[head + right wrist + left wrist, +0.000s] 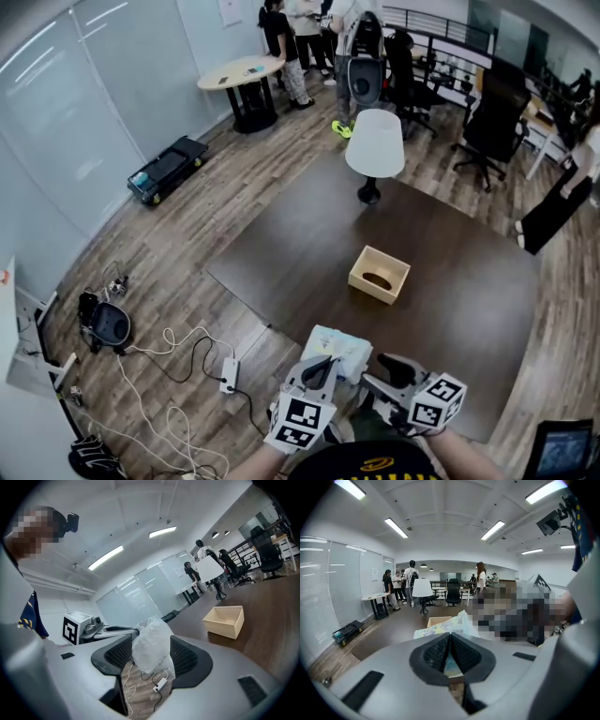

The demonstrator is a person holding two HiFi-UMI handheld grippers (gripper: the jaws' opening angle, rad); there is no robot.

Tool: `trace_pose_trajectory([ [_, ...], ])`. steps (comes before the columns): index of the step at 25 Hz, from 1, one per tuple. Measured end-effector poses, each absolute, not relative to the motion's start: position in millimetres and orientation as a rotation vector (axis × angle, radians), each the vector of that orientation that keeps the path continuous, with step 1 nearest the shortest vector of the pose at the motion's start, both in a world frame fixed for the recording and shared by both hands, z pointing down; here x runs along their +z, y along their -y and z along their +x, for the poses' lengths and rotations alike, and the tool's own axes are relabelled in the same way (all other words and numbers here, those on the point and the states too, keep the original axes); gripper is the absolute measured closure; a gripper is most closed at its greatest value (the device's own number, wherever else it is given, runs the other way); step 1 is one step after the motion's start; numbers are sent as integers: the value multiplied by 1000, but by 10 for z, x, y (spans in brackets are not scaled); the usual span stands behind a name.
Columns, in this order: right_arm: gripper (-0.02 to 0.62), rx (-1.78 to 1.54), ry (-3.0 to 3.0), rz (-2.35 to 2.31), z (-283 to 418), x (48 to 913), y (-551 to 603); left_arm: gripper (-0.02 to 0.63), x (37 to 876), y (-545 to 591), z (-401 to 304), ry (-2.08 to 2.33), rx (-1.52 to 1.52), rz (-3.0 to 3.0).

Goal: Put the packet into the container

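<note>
**Both tools on the packet, container across the tabletop**

The left tool (450, 638) has its jaws pressed together, with a thin edge of the packet (446, 626) pinched between the ribbed pads. The rest of the printed, pale wrapper fans out above and beyond the tips.

The right tool (151, 649) stands part-way open. The packet's (152, 639) crumpled clear plastic end fills the gap between its jaws and touches both pads.

In the head view the left tool (326, 364) and right tool (371, 373) sit close together at the bottom of the picture, tips turned toward each other. The packet (337, 349) is held up between them, over the near edge of the dark brown tabletop (459, 309). Each tool carries its marker cube just in front of the person's hands.

The container (371, 287) is an open box of pale wood. It stands alone near the middle of the tabletop, well apart from the packet and ahead of both tools. It shows again past the packet in the left gripper view (437, 619), and off to the right in the right gripper view (224, 624).

Beside the tabletop, on the wood floor (187, 244), lie white cables and a power strip (228, 375). Farther off, people stand by a round table (242, 71), with black office chairs (492, 127) nearby.
</note>
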State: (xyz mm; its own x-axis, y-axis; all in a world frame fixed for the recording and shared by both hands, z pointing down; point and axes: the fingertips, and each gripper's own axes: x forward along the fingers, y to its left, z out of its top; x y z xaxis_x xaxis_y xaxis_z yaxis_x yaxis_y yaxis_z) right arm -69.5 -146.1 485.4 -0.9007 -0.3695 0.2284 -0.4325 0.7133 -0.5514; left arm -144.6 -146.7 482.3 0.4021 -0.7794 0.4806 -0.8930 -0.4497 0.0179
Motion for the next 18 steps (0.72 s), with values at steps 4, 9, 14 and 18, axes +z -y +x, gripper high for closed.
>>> trace_pose_trajectory([
  [4,334,910,2822,639,-658,4840,1728,604,4804,1767,-1401,1487,610,2376],
  [9,334,886,2836,624,-571,4788,2051,604,4781,2122,-1349,1511,649,2355],
  [14,334,847,2839,630,-461,4792,2328,604,4798,2468,-1238,1519,694,2351],
  [18,334,748,2840,647,-427,4810,2493,604,4859,2746,-1181,1523,722,2353],
])
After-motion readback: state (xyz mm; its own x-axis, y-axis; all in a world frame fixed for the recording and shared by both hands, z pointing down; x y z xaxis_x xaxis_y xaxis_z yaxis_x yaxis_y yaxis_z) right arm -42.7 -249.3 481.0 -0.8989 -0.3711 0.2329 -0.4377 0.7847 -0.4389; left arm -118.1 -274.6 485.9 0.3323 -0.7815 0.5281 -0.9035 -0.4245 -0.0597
